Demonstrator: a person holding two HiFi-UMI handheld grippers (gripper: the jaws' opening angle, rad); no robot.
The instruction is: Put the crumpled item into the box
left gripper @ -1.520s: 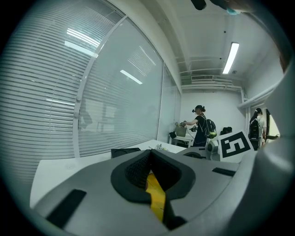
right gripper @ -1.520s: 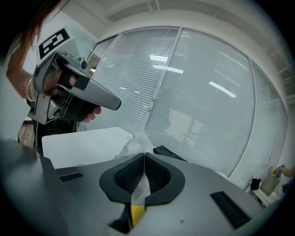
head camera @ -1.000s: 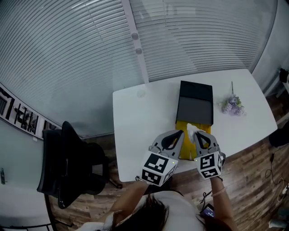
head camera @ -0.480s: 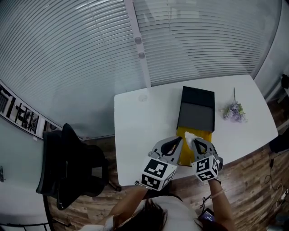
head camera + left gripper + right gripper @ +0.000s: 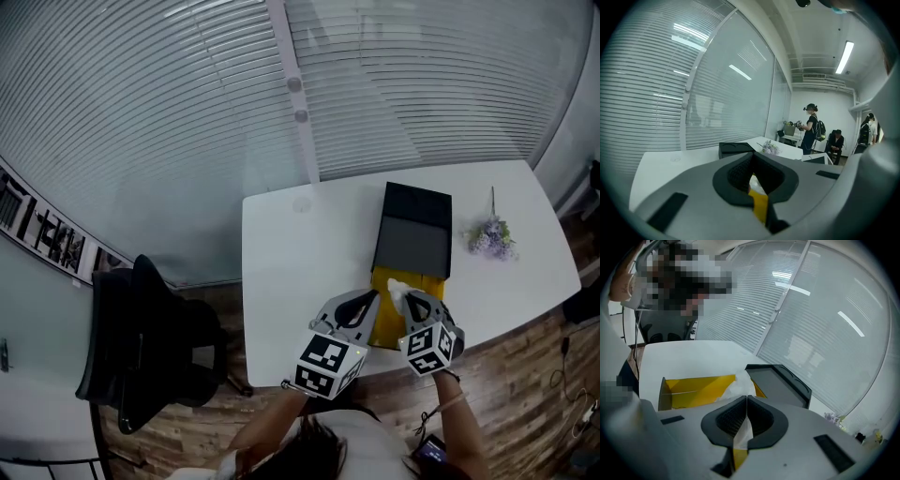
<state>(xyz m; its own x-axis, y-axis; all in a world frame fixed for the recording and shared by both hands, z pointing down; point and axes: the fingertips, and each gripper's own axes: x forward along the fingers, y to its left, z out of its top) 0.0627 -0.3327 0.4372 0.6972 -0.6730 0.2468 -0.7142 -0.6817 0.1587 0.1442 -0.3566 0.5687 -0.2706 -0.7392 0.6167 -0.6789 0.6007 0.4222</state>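
Note:
A yellow-lined box (image 5: 385,317) lies open at the table's near edge, its black lid (image 5: 413,230) folded back behind it. My right gripper (image 5: 405,298) is shut on a white crumpled paper (image 5: 397,285) and holds it over the box's right part. In the right gripper view the paper (image 5: 741,385) sticks out past the closed jaws, above the yellow inside (image 5: 692,391). My left gripper (image 5: 372,298) sits at the box's left edge. Its jaws are shut, with a strip of the yellow box wall (image 5: 760,206) between them.
The white table (image 5: 291,262) carries a small bunch of purple flowers (image 5: 489,238) at the far right. A black office chair (image 5: 141,337) stands left of the table. Glass walls with blinds run behind. People stand in the far room in the left gripper view.
Both grippers have stayed at the box, drawing slightly closer together. The paper remains in the right gripper. The head camera has shifted a little.

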